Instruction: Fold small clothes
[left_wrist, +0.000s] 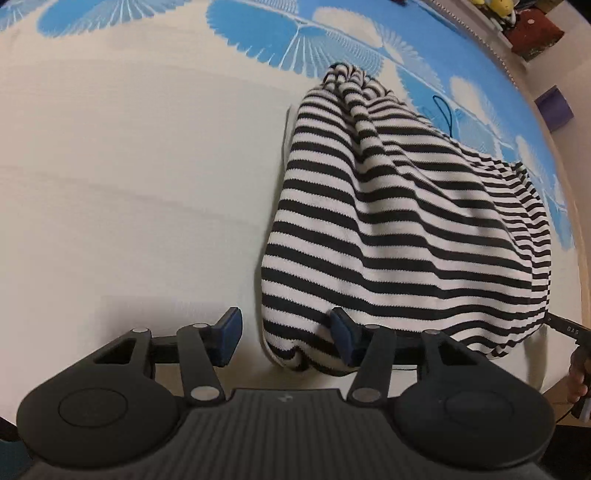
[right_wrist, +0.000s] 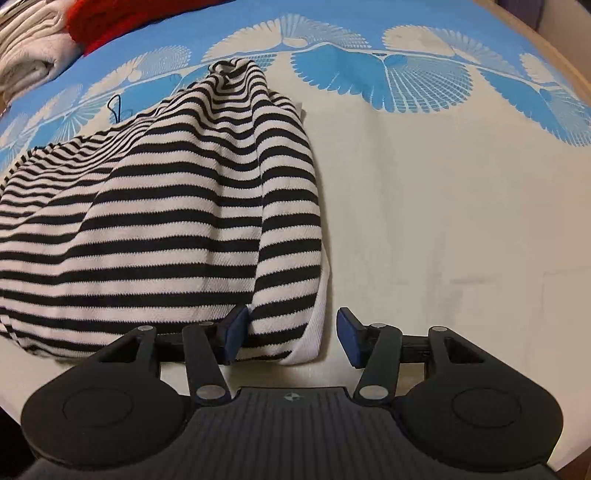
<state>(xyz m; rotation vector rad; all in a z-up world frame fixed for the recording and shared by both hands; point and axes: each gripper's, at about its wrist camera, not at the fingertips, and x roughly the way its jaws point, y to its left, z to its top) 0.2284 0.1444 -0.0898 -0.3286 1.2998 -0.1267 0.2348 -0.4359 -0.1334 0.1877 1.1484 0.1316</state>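
Left wrist view showed the bedsheet (left_wrist: 110, 184) bearing the striped garment (left_wrist: 388, 229), bunched and lying between both tools. The left gripper (left_wrist: 286, 339) and right gripper (right_wrist: 291, 339) each stood with fingers apart, straddling a near corner. Closing well onto the hem, both layers caught, would likely serve best.

free: bare sheet (left_wrist: 129, 184) left of striped garment (left_wrist: 388, 229); blocked: folded pile (right_wrist: 33, 48) far-left
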